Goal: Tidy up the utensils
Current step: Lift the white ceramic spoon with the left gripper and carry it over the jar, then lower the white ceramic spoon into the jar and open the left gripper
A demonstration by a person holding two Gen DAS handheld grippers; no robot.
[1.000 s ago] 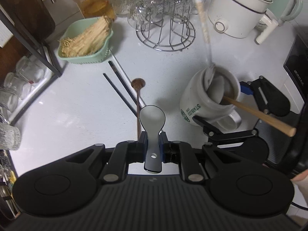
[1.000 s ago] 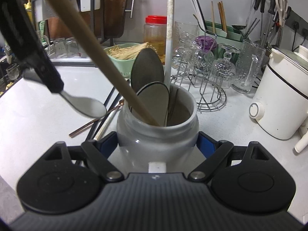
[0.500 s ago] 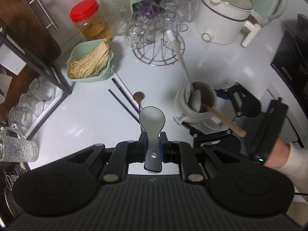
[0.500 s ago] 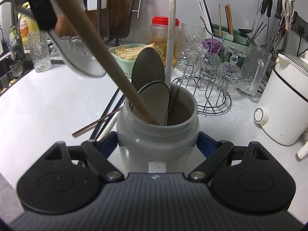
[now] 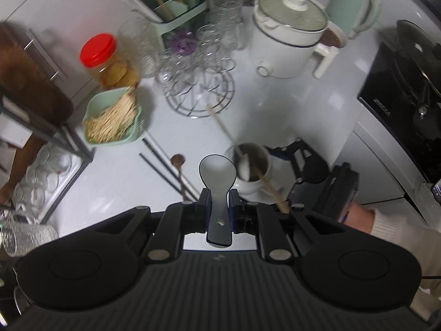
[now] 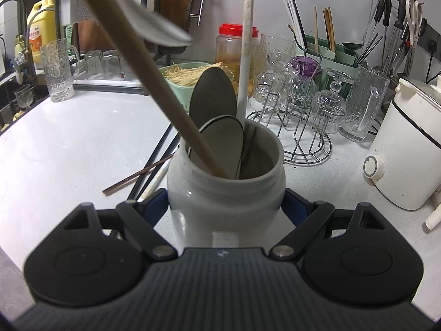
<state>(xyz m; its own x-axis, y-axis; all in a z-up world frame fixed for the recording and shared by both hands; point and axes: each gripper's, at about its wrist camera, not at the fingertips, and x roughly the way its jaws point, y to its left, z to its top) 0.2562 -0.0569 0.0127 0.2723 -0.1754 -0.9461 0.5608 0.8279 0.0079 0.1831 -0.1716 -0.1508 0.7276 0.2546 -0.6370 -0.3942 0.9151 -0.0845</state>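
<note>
One white spoon (image 5: 217, 182) sits clamped in left claw (image 5: 218, 207).

Home kitchen, pretty lived-in. White speckled stone surface (image 6: 82, 127) crowded with stuff: white electric cooker with glass lid (image 5: 289, 35), mint-green kettle (image 5: 355, 2), wire rack of upturned glass cups (image 6: 300, 110), red-lidded plastic jar (image 5: 110, 60), mint basket of dried noodles (image 5: 113, 118). Yellow dish-soap bottle (image 6: 42, 30) by tap at sink corner. Ladles and scissors hanging on wall rail (image 6: 399, 22). White ceramic jar stuffed with spoons (image 6: 226, 193).
</note>
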